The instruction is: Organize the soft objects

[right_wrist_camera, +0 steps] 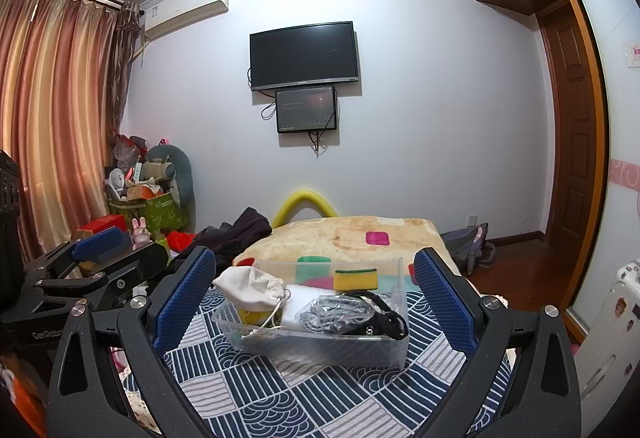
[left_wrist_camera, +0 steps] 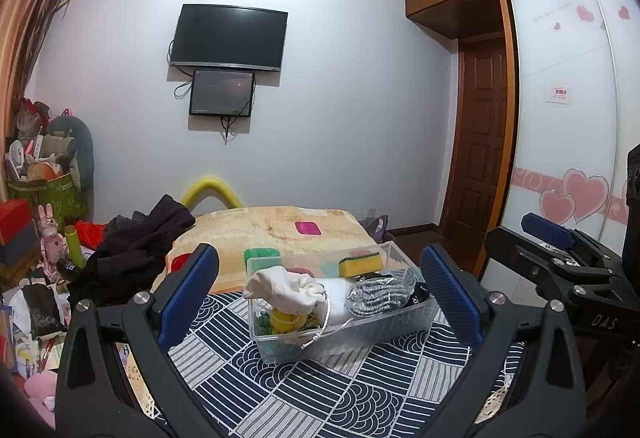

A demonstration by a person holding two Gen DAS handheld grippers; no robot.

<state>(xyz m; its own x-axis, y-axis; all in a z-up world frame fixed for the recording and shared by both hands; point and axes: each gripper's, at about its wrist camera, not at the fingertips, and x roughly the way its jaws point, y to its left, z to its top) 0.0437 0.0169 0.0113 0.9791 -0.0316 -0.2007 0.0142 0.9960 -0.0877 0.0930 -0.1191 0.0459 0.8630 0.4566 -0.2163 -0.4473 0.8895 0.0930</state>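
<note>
Clear bin [left_wrist_camera: 400,322] of soft items, left hand-held gripper [left_wrist_camera: 320,294] spread apart, right hand-held gripper [right_wrist_camera: 312,298] likewise

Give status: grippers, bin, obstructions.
Left gripper open, empty. Right gripper open, empty. Clear bin on patterned cloth, holding white pouch, sponge, grey bundle. Nothing in the way.

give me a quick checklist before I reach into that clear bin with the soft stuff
1. Left gripper open, holding nothing: ok.
2. Right gripper open, holding nothing: ok.
3. Clear bin sits flat on the patterned cloth: ok.
4. White drawstring pouch lies on top, reachable: ok.
5. Pouch cord hangs over the bin's rim, could snag: not ok.
6. Sponge free of the gray knit bundle: ok.
7. What lies under the pouch: cannot tell.
</note>
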